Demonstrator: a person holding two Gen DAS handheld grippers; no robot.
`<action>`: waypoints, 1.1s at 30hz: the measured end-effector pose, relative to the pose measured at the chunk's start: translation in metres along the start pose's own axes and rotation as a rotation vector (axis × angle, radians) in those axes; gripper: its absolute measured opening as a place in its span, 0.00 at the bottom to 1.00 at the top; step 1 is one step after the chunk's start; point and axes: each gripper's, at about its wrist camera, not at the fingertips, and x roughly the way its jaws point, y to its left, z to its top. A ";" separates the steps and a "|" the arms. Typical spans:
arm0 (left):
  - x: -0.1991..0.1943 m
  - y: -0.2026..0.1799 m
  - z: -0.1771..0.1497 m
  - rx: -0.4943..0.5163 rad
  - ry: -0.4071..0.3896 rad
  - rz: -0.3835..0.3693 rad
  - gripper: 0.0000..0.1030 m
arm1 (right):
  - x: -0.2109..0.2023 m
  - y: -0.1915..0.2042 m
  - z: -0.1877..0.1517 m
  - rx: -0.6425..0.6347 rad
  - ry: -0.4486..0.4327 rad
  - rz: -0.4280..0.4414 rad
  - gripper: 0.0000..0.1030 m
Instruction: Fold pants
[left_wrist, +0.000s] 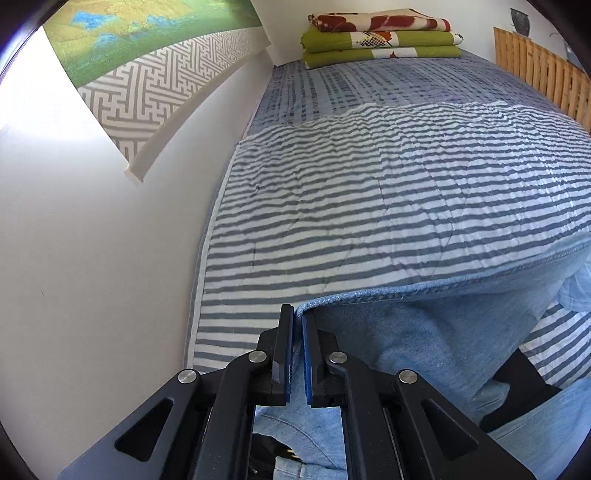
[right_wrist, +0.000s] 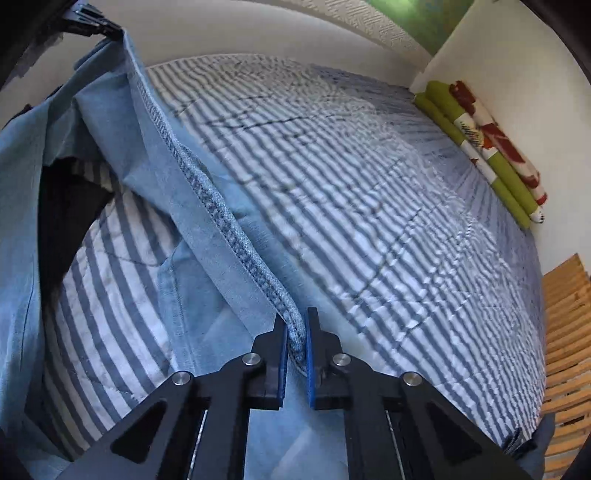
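A bed (left_wrist: 369, 206) fills both wrist views, spread with a quilt (right_wrist: 369, 221) in grey-blue and white stripes that runs up to a white wall (left_wrist: 92, 258) on one side. At the far end, against the wall, lies a stack of folded blankets (left_wrist: 380, 37), green below and red-and-cream on top, and a slatted wooden frame (right_wrist: 565, 332) lines the bed's other edge. A picture (left_wrist: 147, 55) in green, yellow and blue with a grey maze-pattern border hangs on the wall beside the bed. The pants (right_wrist: 155, 221), light blue denim, hang lifted above the near part of the quilt, stretched by one stitched edge between the two tools, with loose folds sagging below and striped quilt showing through a gap under them. The left gripper (left_wrist: 297, 317) has its blue-padded fingers (left_wrist: 286, 350) pressed together on a corner of that edge, the cloth draping off to the right. The right gripper (right_wrist: 296, 325) pinches the thick hem seam (right_wrist: 229, 229), its fingers (right_wrist: 282, 354) clamped on the denim, and the seam runs taut from there up toward the left gripper, seen at the top left corner of the right wrist view.
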 end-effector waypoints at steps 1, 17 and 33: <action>-0.008 0.000 0.009 0.005 -0.018 0.005 0.04 | -0.010 -0.011 0.004 0.036 -0.027 -0.027 0.06; -0.192 -0.035 -0.063 0.113 -0.207 -0.055 0.04 | -0.250 -0.059 -0.063 0.258 -0.282 -0.102 0.05; -0.162 -0.118 -0.321 -0.012 0.133 -0.412 0.12 | -0.183 0.100 -0.269 0.192 0.210 -0.008 0.07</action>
